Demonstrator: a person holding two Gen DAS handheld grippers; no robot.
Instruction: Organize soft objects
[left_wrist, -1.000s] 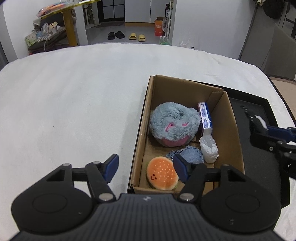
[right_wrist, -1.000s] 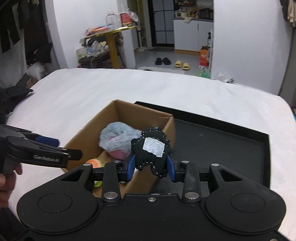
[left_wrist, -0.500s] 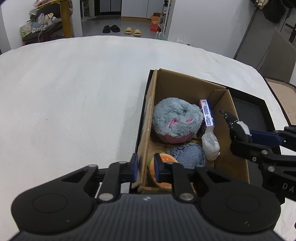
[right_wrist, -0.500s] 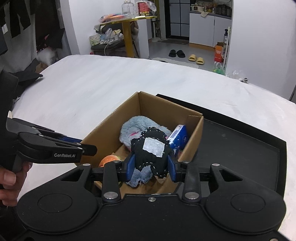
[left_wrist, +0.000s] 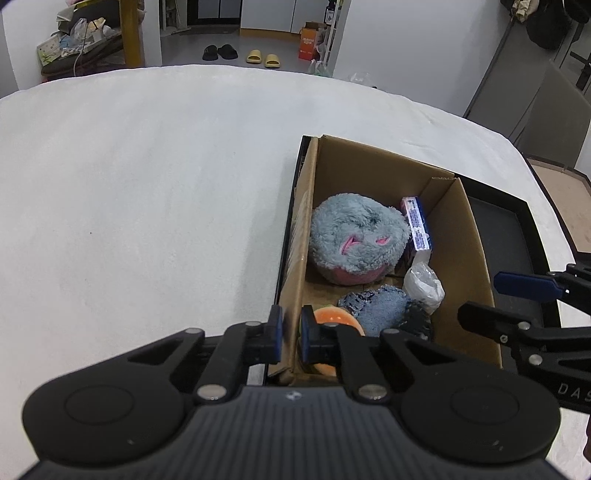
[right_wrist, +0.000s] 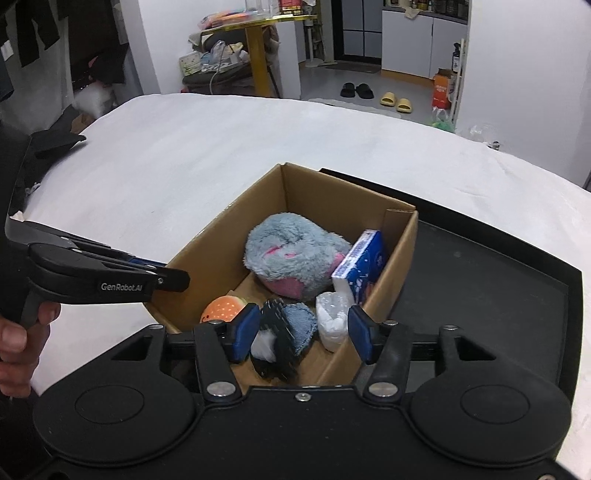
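Note:
A cardboard box (left_wrist: 461, 258) (right_wrist: 207, 251) holds a grey plush (left_wrist: 356, 240) (right_wrist: 291, 254), an orange burger toy (left_wrist: 334, 317) (right_wrist: 223, 308), a denim pouch (left_wrist: 376, 306) (right_wrist: 301, 321), a white bag (left_wrist: 423, 284) (right_wrist: 332, 317) and a blue tissue pack (left_wrist: 417, 229) (right_wrist: 364, 262). My left gripper (left_wrist: 290, 332) (right_wrist: 162, 277) is shut on the box's left wall near the front corner. My right gripper (right_wrist: 301, 332) (left_wrist: 487, 301) hovers over the box's near end with its jaws opening. The black soft piece (right_wrist: 275, 339) (left_wrist: 417, 317) with a white patch lies between them, loose inside the box.
The box sits at the left end of a black tray (left_wrist: 517, 236) (right_wrist: 480, 295) on a white-covered table (left_wrist: 147, 184). A person's hand (right_wrist: 14, 343) grips the left tool. Beyond the table are a yellow table, slippers and an orange box on the floor.
My left gripper closed onto the box's left wall. The right gripper carried the black piece over the box, then spread its jaws, and the piece dropped in beside the denim pouch.

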